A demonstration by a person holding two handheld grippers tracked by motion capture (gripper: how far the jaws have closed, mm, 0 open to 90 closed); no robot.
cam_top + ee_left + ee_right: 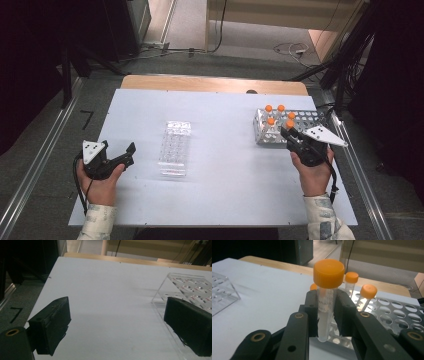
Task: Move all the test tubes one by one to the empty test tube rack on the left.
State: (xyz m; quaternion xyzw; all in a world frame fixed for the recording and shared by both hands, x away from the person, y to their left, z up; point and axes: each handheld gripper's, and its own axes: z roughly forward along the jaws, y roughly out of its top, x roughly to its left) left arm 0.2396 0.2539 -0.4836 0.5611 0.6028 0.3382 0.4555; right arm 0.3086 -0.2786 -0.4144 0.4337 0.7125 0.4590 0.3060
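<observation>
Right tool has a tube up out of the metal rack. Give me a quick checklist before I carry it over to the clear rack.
1. Grip: right tool shut on the orange-capped clear plastic tube, pads below the cap: ok.
2. Tube upright between the jaws: ok.
3. Tube bottom clear of the perforated metal rack: ok.
4. Remaining orange-capped tubes standing in the rack: ok.
5. Clear acrylic rack has free holes: ok.
6. Left tool open, beside the acrylic rack, out of the path: ok.

Dim, grainy frames: the white table (220, 180) reflects soft overhead light while the surroundings toward nine and three o'clock sink into black. The metal rack (402, 315) glares; near jaws blur.
</observation>
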